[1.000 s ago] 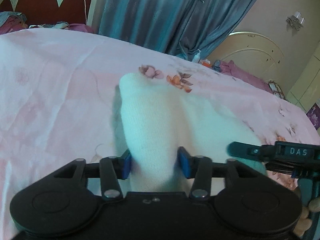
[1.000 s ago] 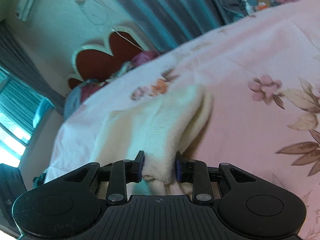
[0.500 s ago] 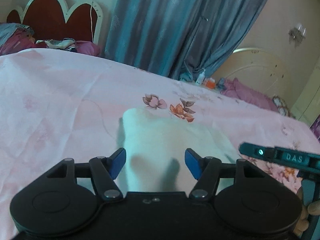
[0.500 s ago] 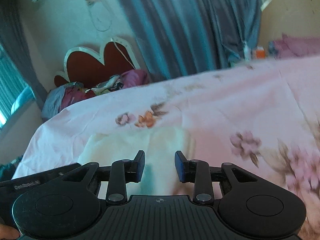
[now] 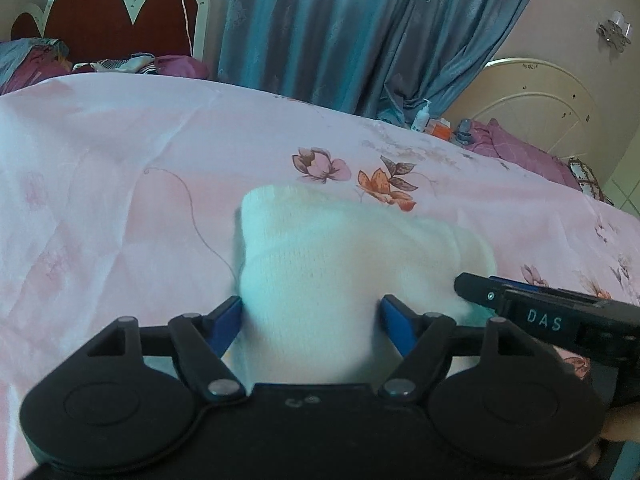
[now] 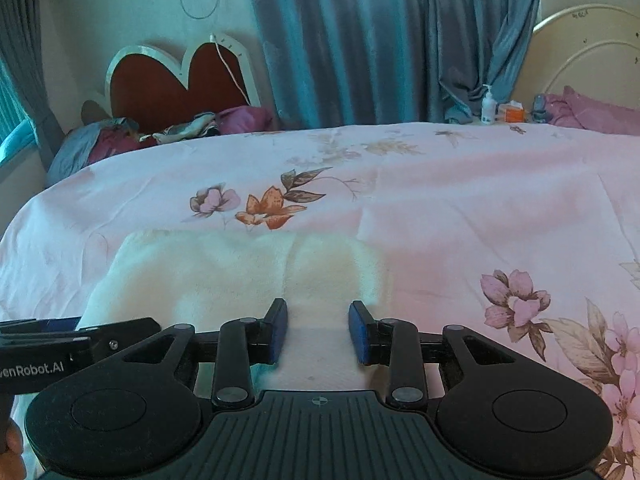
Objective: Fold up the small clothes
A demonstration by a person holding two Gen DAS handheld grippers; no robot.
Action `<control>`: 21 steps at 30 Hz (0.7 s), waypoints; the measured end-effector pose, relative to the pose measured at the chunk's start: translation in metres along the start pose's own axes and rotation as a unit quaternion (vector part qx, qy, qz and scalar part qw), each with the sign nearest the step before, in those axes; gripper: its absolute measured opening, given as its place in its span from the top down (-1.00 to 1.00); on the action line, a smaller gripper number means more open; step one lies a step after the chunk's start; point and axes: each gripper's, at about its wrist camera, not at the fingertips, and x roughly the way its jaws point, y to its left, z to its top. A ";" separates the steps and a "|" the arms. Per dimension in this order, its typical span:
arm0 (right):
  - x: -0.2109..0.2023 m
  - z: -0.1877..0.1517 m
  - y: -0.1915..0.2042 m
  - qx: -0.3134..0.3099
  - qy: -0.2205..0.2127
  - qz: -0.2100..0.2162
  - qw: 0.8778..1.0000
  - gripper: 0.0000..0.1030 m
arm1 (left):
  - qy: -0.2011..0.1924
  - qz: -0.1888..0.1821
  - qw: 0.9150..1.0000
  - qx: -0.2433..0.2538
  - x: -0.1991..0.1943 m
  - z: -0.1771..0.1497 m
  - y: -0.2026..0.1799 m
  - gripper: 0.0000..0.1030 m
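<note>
Left gripper (image 5: 311, 322) opening, released white garment (image 5: 344, 264) (fabric between jaws, unclamped); right gripper (image 6: 318, 330) apart, also released. Garment now flat on bed (image 5: 120, 160): fold placed.

Both views dim, soft daylight with a strong teal cast. Light seems to enter from the left: window strip (image 6: 14, 136) is the brightest patch in the right view. White cloth (image 5: 340, 264) looks washed out, knit detail mostly lost, short soft shadow on its left edge. Pink sheet (image 6: 460, 208) evenly lit, no hard glare. Heavy fisheye bend at edges, dark corner vignetting. Curtain (image 5: 320, 28) slightly soft; overall grainy.
</note>
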 end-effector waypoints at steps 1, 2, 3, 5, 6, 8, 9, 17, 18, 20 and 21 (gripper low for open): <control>-0.005 0.001 0.000 0.003 -0.002 0.001 1.000 0.37 | -0.001 0.002 1.000 0.004 -0.003 0.000 -0.001 -0.44; -0.012 0.002 -0.001 0.009 -0.008 0.005 1.000 0.37 | -0.003 0.003 1.000 0.010 -0.007 0.000 -0.002 -0.43; -0.020 0.002 -0.003 0.014 -0.014 0.009 1.000 0.37 | -0.006 0.004 1.000 0.015 -0.012 -0.001 -0.003 -0.40; -0.041 0.000 -0.002 0.013 -0.025 0.016 0.999 0.37 | -0.011 0.005 1.000 0.020 -0.020 -0.002 -0.005 -0.40; -0.051 -0.003 -0.002 0.010 -0.031 0.021 0.999 0.37 | -0.013 0.004 1.000 0.021 -0.027 -0.003 -0.005 -0.40; -0.073 -0.011 0.002 -0.001 -0.037 0.028 0.999 0.37 | -0.019 0.003 1.000 0.024 -0.042 -0.009 -0.004 -0.40; -0.082 -0.017 0.004 -0.012 -0.037 0.032 0.999 0.37 | -0.022 0.002 0.999 0.026 -0.050 -0.014 -0.004 -0.40; -0.099 -0.070 0.008 -0.034 0.013 -0.002 0.999 0.37 | 0.002 -0.002 0.999 0.041 -0.076 -0.058 -0.010 -0.40; -0.094 -0.074 0.005 -0.026 0.026 -0.006 0.999 0.37 | 0.015 -0.004 0.999 0.043 -0.073 -0.064 -0.012 -0.40; -0.089 -0.080 -0.001 -0.010 0.036 -0.010 0.999 0.37 | 0.027 -0.004 0.999 0.044 -0.069 -0.072 -0.013 -0.39; -0.092 -0.080 -0.002 0.000 0.035 -0.011 0.999 0.37 | 0.026 -0.003 0.999 0.042 -0.070 -0.075 -0.012 -0.40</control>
